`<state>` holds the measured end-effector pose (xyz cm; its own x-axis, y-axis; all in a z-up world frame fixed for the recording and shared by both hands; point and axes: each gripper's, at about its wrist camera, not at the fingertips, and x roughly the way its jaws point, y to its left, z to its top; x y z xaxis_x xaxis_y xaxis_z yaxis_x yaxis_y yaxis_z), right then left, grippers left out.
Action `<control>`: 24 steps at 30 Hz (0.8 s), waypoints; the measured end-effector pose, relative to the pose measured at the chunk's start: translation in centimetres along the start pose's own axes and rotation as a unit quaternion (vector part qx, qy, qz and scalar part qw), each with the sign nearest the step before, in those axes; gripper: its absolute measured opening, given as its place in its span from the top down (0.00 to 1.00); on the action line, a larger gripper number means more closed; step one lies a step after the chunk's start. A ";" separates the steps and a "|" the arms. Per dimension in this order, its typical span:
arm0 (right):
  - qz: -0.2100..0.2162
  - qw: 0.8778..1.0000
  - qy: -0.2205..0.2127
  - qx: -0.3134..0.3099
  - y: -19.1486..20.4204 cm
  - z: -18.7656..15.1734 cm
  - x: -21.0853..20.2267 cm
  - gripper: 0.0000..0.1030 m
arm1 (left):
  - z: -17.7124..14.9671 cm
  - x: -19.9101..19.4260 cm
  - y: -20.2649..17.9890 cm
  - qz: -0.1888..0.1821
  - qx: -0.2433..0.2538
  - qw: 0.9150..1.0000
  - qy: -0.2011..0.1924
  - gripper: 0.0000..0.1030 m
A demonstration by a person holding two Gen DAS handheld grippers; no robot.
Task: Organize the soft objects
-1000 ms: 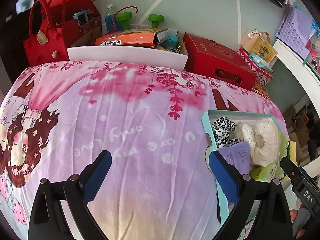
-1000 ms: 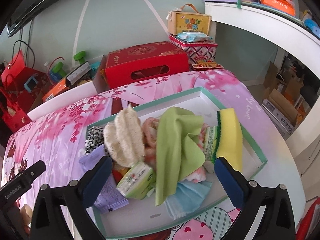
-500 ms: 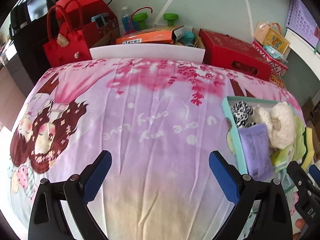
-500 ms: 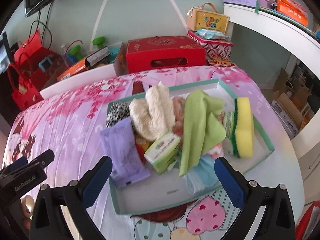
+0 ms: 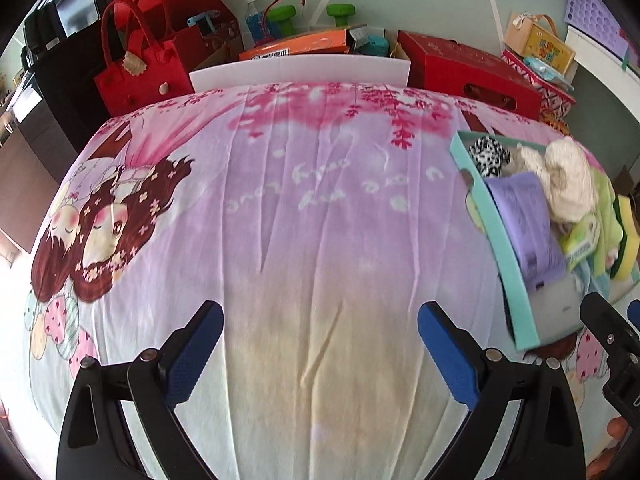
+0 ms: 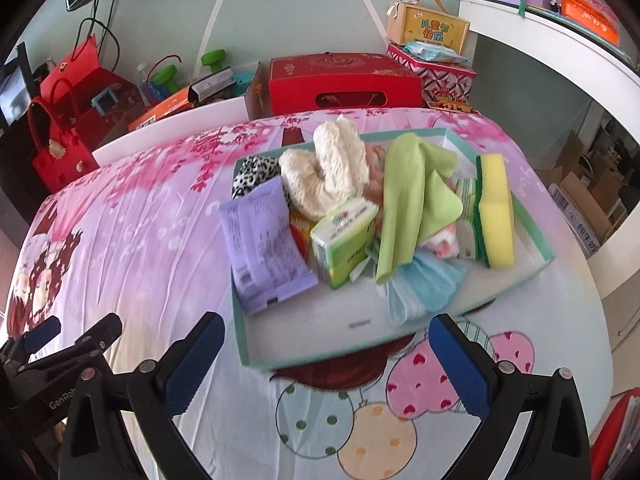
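Left wrist view: the left claw (image 5: 320,344) is spread wide with nothing between its blue pads, above a bare stretch of the cartoon-printed cloth (image 5: 304,208) that covers the counter. At the right edge sits the teal tray (image 5: 494,216), crowded with soft things: a purple packet (image 5: 528,224), a cream knitted piece (image 5: 568,184) and a black-and-white spotted fabric (image 5: 490,156). Red bags (image 5: 140,72) and a red box (image 5: 468,68) stand beyond the counter's far edge.

Right wrist view: the right claw (image 6: 326,360) is also fully apart and empty, just short of the tray's (image 6: 256,344) near wall. Inside lie the purple packet (image 6: 266,240), a green tissue pack (image 6: 344,236), the cream knitted piece (image 6: 324,172), a green cloth (image 6: 416,196), a yellow-and-green sponge (image 6: 496,208) standing on edge, and a blue face mask (image 6: 424,284). The left claw (image 6: 76,332) shows at the lower left.
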<state>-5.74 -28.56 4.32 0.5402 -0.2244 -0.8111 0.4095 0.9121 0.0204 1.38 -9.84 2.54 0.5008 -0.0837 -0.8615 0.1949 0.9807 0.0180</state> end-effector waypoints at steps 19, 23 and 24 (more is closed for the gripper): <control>0.010 0.999 0.016 -0.029 1.9 -2.6 -0.2 0.00 | -2.5 -0.9 2.0 0.005 -0.011 1.000 0.011 0.05; 0.010 0.999 0.015 -0.029 1.9 -2.6 -0.2 0.00 | -2.5 -0.9 2.3 0.004 -0.017 1.000 0.010 0.05; 0.010 0.999 0.016 -0.029 1.9 -2.6 -0.2 0.00 | -2.5 -0.9 2.3 0.004 -0.018 1.000 0.010 0.05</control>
<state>-6.97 -25.92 3.03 0.5242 -0.1960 -0.8287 0.3556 0.9346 0.0039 -0.74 -7.06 2.12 0.4850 -0.0722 -0.8715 0.1609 0.9869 0.0078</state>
